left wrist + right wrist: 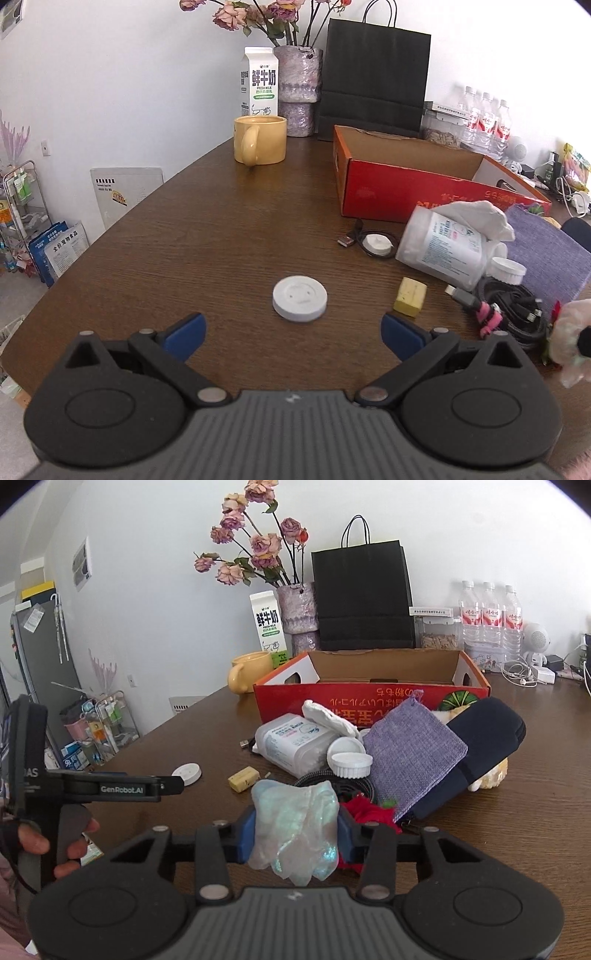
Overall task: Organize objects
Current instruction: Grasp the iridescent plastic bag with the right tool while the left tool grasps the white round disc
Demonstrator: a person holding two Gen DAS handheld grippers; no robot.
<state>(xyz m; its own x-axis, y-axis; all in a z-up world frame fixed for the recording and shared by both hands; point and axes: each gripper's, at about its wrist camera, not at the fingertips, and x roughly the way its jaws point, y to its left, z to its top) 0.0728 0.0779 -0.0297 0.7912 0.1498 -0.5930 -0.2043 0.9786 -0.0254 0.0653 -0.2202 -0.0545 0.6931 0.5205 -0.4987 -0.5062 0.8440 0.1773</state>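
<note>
- Shiny wrapper [295, 830] stands tall, squeezed in your right gripper [295, 836].
- Your left gripper [293, 334] has fingers wide apart near the white round cap [300, 298].

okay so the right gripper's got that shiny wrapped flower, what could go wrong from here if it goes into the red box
The right gripper pinches only the flower's thin shiny wrap, so it could crush or slip out. The path to the red box crosses the piled-up purple cloth and white jar, which a low carry might knock. The red bloom may snag the black cables underneath.
</note>
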